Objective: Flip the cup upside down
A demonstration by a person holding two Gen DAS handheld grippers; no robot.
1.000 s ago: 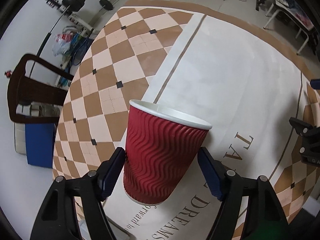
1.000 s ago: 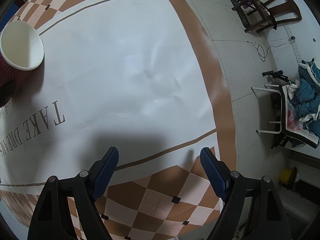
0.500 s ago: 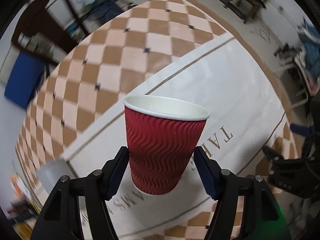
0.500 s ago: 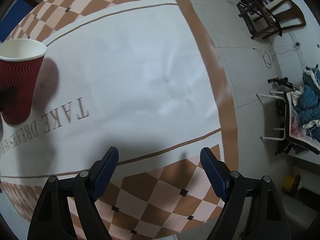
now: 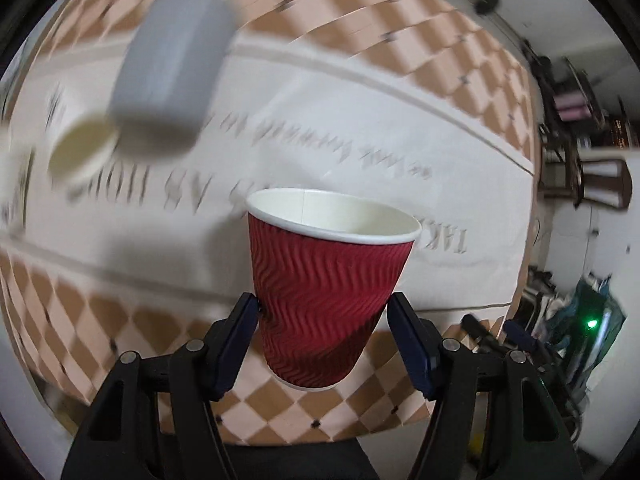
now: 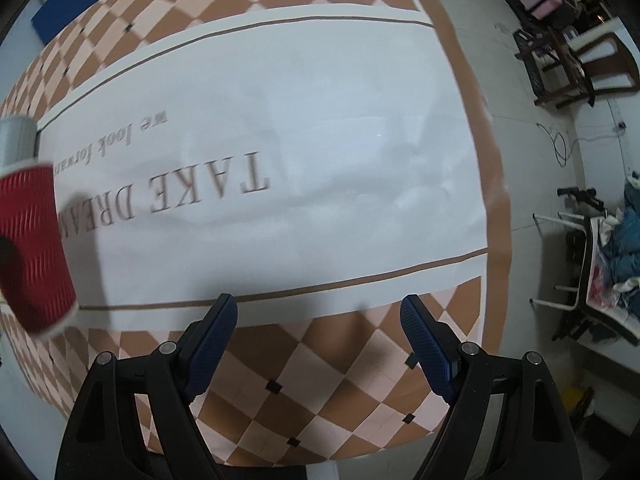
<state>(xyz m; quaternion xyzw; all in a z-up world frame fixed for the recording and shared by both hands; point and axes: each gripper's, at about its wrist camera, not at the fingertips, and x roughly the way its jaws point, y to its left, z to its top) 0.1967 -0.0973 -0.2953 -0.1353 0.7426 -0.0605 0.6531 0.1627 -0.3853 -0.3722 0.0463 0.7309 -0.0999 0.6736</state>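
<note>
My left gripper (image 5: pixel 322 312) is shut on a red ribbed paper cup (image 5: pixel 324 300) with a white rim and inside. The cup is lifted off the table, its mouth still away from the camera, its wall dented by the grip. In the right wrist view the cup (image 6: pixel 32 252) shows at the far left, tilted in the air above the tablecloth. My right gripper (image 6: pixel 318 320) is open and empty over the near checkered part of the tablecloth (image 6: pixel 320 160).
The table carries a white cloth with printed words and a brown checkered border (image 5: pixel 360 408). A grey cylinder (image 5: pixel 172 72) and a pale round cup or lid (image 5: pixel 82 152) stand blurred on it. Chairs (image 6: pixel 576 64) and clutter stand on the floor to the right.
My left gripper has swung round fast with the cup in it, so the table behind it now shows from another side and is blurred. The right gripper has barely moved.
</note>
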